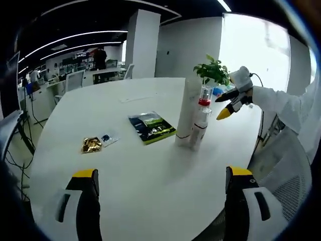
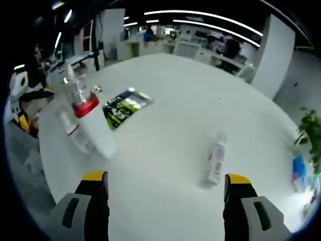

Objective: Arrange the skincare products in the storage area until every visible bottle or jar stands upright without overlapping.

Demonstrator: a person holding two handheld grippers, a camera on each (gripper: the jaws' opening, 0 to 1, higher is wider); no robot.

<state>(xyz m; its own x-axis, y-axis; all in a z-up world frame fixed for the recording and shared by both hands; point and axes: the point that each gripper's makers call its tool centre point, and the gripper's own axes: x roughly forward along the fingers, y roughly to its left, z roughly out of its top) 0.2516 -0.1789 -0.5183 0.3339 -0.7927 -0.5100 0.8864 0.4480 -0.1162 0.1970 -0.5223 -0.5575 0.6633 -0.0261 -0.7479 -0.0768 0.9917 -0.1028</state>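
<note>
Two bottles stand upright and close together on the white table [image 1: 150, 170]: a tall white tube [image 1: 186, 111] and a clear-capped bottle with a red collar [image 1: 201, 119]. In the right gripper view the red-collared bottle [image 2: 90, 120] is nearest, with the tube [image 2: 69, 128] behind it. A small white bottle [image 2: 215, 159] lies on its side near my right gripper [image 2: 165, 183], which is open and holds nothing. My left gripper [image 1: 163, 181] is open over bare table. The right gripper [image 1: 221, 105] hovers just right of the standing pair.
A green packet [image 1: 151, 127], a gold sachet [image 1: 92, 145] and a small clear sachet [image 1: 108, 138] lie left of the bottles. A potted plant [image 1: 213, 70] stands behind them. A blue item [image 2: 299, 173] sits by the plant [image 2: 311, 130]. Office desks and chairs surround the table.
</note>
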